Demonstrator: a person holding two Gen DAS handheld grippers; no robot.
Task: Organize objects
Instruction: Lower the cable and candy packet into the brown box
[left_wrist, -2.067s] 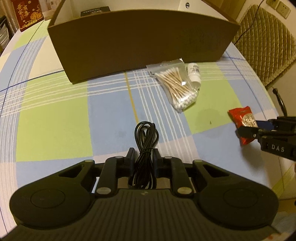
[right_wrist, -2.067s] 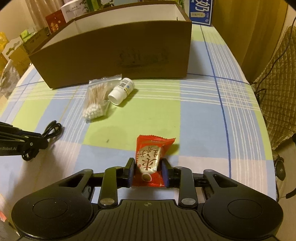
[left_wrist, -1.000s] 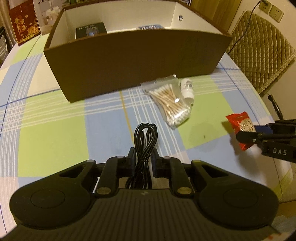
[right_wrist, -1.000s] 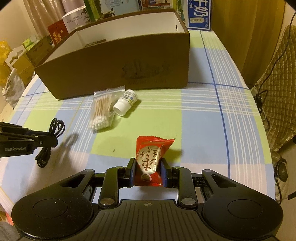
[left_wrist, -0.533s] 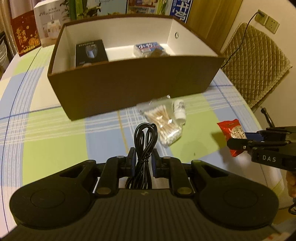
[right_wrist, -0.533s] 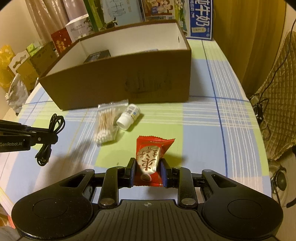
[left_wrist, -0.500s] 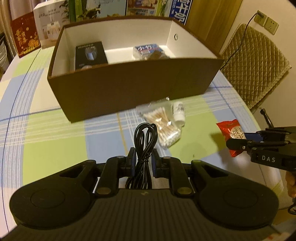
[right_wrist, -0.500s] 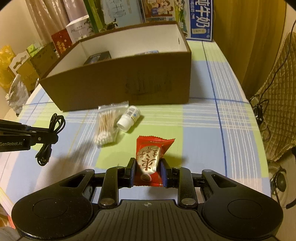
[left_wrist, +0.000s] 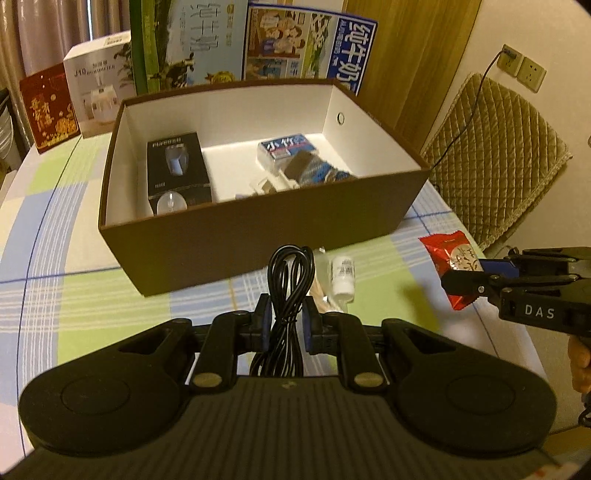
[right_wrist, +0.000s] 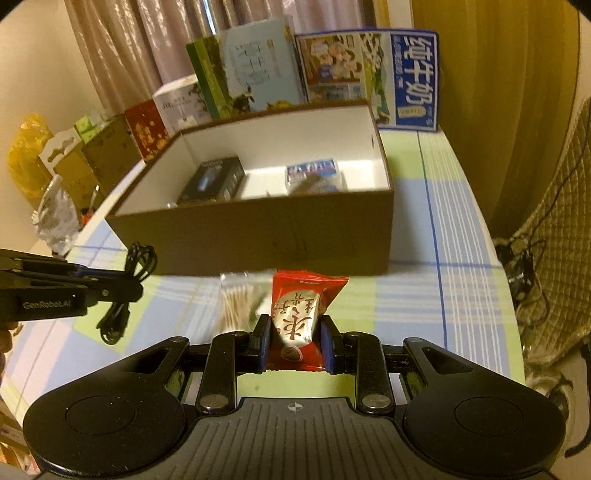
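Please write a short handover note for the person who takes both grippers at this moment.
Left gripper: shut on the coiled black cable, raised before the cardboard box.
Right gripper: shut on the red snack packet, also raised before the box.
Done: black product box and blue packets lie inside.
Left: drop in cable and snack; then the cotton swab bag and small white bottle from the table in front of the box.

both tongs are raised off the counter, side by side and well apart. the left tongs (left_wrist: 287, 322) are clamped on a black cable (left_wrist: 289, 291), the right tongs (right_wrist: 294, 340) on a red snack packet (right_wrist: 300, 314). a bit of hand (left_wrist: 580, 363) shows behind the right one.
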